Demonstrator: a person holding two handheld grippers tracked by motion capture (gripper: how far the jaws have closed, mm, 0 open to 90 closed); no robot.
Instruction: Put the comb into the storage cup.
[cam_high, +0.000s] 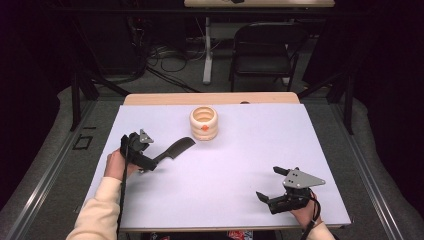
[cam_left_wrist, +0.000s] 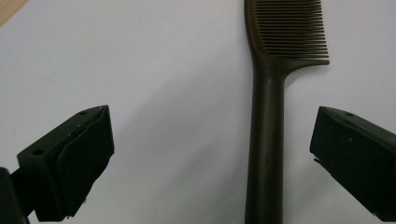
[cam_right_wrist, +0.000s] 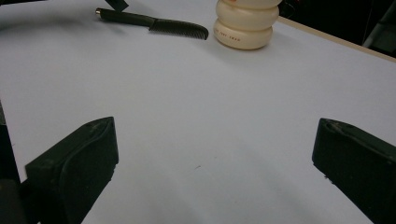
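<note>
A white table (cam_high: 300, 150) carries a dark comb (cam_high: 172, 150) and, near it toward the far edge, a cream ribbed holder (cam_high: 204, 123) with an orange mark. Beyond stands a black folding chair (cam_high: 262, 50).

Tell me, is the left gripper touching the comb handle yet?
Apart. In the left gripper view the left gripper is open, with white table visible between the comb handle and each jaw.
</note>
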